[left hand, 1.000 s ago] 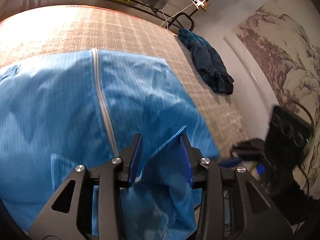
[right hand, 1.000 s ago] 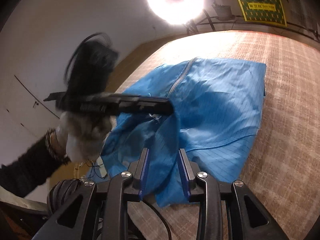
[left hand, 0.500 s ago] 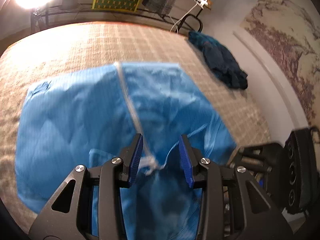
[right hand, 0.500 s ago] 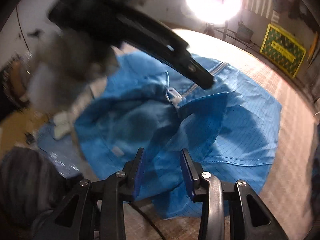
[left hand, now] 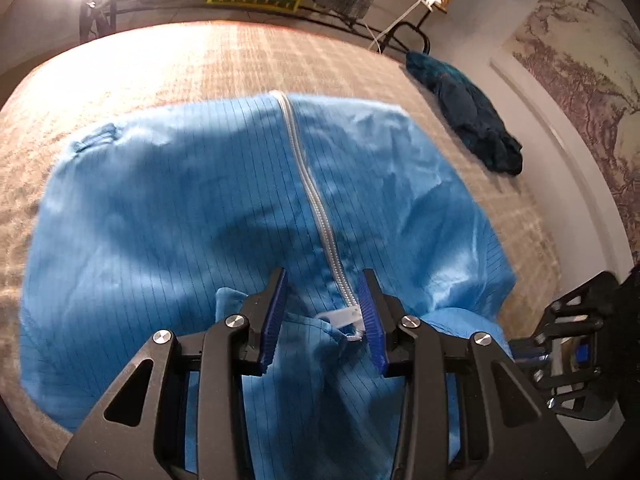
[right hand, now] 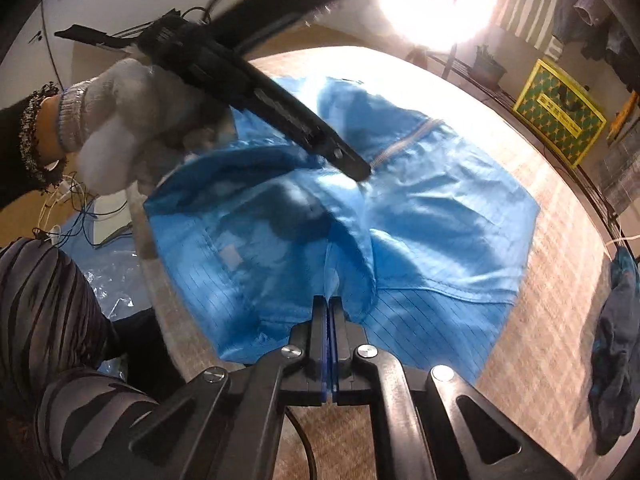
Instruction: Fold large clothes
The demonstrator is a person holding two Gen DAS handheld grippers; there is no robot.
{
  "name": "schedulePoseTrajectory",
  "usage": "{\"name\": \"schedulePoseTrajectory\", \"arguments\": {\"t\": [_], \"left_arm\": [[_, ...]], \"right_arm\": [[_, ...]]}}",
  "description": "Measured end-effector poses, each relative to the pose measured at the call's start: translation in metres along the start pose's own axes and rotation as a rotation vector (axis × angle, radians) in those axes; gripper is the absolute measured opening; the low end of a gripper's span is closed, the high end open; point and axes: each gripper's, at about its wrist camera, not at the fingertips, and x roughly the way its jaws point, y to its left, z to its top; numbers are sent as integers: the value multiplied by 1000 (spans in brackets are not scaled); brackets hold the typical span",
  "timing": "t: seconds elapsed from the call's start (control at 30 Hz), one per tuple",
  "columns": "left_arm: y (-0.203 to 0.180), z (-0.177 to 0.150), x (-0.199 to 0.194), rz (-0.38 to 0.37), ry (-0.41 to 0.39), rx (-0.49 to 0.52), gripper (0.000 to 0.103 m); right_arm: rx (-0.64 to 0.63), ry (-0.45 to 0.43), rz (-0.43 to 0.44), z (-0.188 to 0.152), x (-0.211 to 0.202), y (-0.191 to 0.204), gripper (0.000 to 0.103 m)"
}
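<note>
Barely begun, the blue garment [left hand: 180, 216] lay zipped and mostly spread on the woven bed cover [left hand: 168, 64], unfolded, while the right gripper [right hand: 329, 312] pinched its near edge and the left gripper [left hand: 322, 312] hovered part-open over the zipper pull [left hand: 340, 316].

A bright blue pinstriped garment [left hand: 180, 216] with a white zipper [left hand: 316, 216] lies spread ahead of my fingers [left hand: 276, 312], its near edge bunched between them, zipper end beside my left pair's right finger.
</note>
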Motion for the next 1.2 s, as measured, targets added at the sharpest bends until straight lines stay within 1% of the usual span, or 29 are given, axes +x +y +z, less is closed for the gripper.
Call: {"name": "schedulePoseTrajectory", "arguments": {"t": [0.03,0.07,0.13,0.17,0.2,0.23,0.27,0.33,0.37,0.4,0.47,0.5,0.57,0.63,0.67,0.7,0.73,0.77,0.8,0.93,1.0,1.03,1.07,1.1,1.17,1.2], "left_arm": [[0,-1,-5,-2,-8,-1,37],[0,-4,-14,-5,-25,3,37],[-1,-10,-28,-24,-44,1,37],[-2,-16,-35,-43,-56,-6,37],[-4,-23,-42,-80,-63,-15,37],[-5,-28,-44,-113,-59,-28,37],[-7,-34,-45,-159,-41,-53,37],[-12,-45,-41,-245,-15,-101,37],[-16,-51,-37,-286,-5,-132,37],[-18,-54,-35,-305,-3,-147,39],[-26,-61,-28,-325,3,-164,41],[-29,-63,-23,-319,6,-169,41],[-31,-66,-14,-310,1,-189,41],[-30,-68,-8,-309,-23,-215,41],[-30,-68,-6,-310,-33,-223,41],[-31,-69,-5,-299,-54,-226,36],[-32,-69,-4,-287,-67,-223,27],[-34,-69,-3,-270,-76,-215,5],[-35,-70,-1,-268,-79,-210,1],[-41,-74,1,-259,-105,-192,0],[-42,-77,-2,-266,-119,-185,0],[-43,-78,-3,-267,-122,-179,0],[-44,-79,-4,-268,-125,-173,0],[-45,-81,-6,-267,-128,-161,0],[-47,-82,-8,-260,-130,-141,0],[-48,-83,-9,-262,-130,-131,0]], "right_arm": [[1,2,19,0,-1,1,2],[-1,-8,31,2,-3,-1,14],[8,-60,87,4,-16,-5,29],[22,-79,111,5,-20,-9,30],[35,-97,125,7,-25,-13,30],[41,-116,117,8,-30,-18,31],[46,-126,103,10,-33,-23,31],[83,-149,102,13,-35,-40,31],[107,-158,112,13,-36,-48,31],[143,-175,140,15,-37,-60,31],[179,-193,188,18,-39,-73,32],[185,-195,212,21,-40,-78,34],[176,-196,214,24,-40,-80,41],[164,-188,222,29,-37,-82,47],[159,-182,231,32,-35,-82,48],[155,-175,238,34,-33,-81,48],[149,-165,242,37,-28,-80,48],[142,-157,247,40,-23,-79,48],[139,-152,250,43,-19,-79,48],[120,-120,269,52,1,-76,48],[108,-102,278,56,11,-74,39],[109,-92,295,59,17,-75,28],[124,-82,307,61,24,-80,22],[134,-78,305,62,27,-84,21],[171,-71,266,66,38,-100,20],[179,-72,227,67,42,-106,20]]}}
